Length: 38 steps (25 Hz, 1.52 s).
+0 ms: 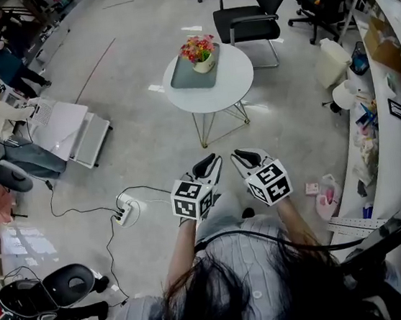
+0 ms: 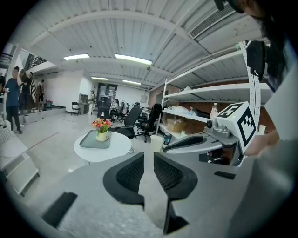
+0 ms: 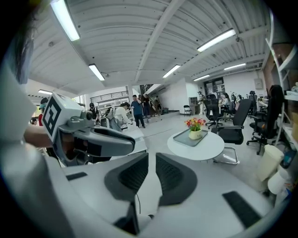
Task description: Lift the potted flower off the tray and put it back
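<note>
Held the left claw [image 1: 210, 164] and the right claw [image 1: 242, 159] side by side, low and near the body, both tipped somewhat down and aimed toward the far tabletop [image 1: 238, 78]. Had each claw shut, jaws together with only a thin slit between the pads, clamped on nothing. Touched nothing with either claw. Stood well apart from the tabletop, with bare floor [image 1: 146, 133] between.

Found the flower [image 1: 199, 48] upright in its cream pot [image 1: 204, 65] on the grey tray [image 1: 185, 78], toward the tray's far right corner. Found the tray lying flat on the left part of the round white tabletop, inside its rim. Saw red, pink and yellow blooms above the pot.

Noted a black chair [image 1: 255, 11] just beyond the tabletop on its far right side, and more chairs farther off. Noted a white power strip [image 1: 123, 214] on the floor to the near left of the claws, with a cable trailing from it. Noted long white shelves [image 1: 400, 131] along the right, cluttered with small things, and a pale bin [image 1: 331, 60] beside them. Saw people [image 1: 0, 64] at desks at the far left.
</note>
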Each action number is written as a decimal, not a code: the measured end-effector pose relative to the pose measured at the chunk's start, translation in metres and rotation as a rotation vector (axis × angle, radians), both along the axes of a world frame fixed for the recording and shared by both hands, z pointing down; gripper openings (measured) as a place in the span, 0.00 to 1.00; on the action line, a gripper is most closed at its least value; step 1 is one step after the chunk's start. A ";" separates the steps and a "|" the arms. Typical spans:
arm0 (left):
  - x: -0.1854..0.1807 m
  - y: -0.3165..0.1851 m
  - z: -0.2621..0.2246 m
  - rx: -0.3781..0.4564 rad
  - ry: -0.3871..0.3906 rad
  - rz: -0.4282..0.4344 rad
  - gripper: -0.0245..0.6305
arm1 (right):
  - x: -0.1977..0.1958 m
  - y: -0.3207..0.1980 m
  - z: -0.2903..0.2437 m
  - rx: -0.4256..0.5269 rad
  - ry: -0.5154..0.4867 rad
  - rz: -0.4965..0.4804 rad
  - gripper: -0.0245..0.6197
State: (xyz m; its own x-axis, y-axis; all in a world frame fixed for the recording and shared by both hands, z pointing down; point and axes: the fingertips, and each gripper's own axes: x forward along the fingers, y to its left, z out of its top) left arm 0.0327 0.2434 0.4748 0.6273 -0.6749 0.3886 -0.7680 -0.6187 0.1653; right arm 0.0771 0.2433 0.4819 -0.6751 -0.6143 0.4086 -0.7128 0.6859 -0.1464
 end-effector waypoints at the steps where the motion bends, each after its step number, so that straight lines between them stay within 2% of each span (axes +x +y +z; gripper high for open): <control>1: 0.001 0.001 0.002 -0.005 -0.003 0.001 0.13 | 0.001 0.000 0.003 -0.009 0.002 0.001 0.14; 5: -0.001 0.000 0.006 -0.021 -0.005 -0.005 0.13 | 0.004 -0.001 0.012 -0.038 0.006 0.001 0.14; 13: -0.013 -0.024 0.018 -0.048 0.021 -0.040 0.13 | -0.009 -0.023 0.019 -0.026 0.048 -0.059 0.14; 21: -0.032 -0.077 0.025 -0.072 0.021 -0.033 0.13 | -0.015 -0.074 0.027 -0.066 0.033 -0.012 0.14; 30: -0.065 -0.150 0.034 -0.102 0.002 -0.030 0.13 | -0.042 -0.136 0.038 -0.118 0.035 -0.014 0.14; 38: -0.088 -0.212 0.040 -0.121 0.018 -0.001 0.13 | -0.067 -0.190 0.041 -0.145 0.048 0.010 0.14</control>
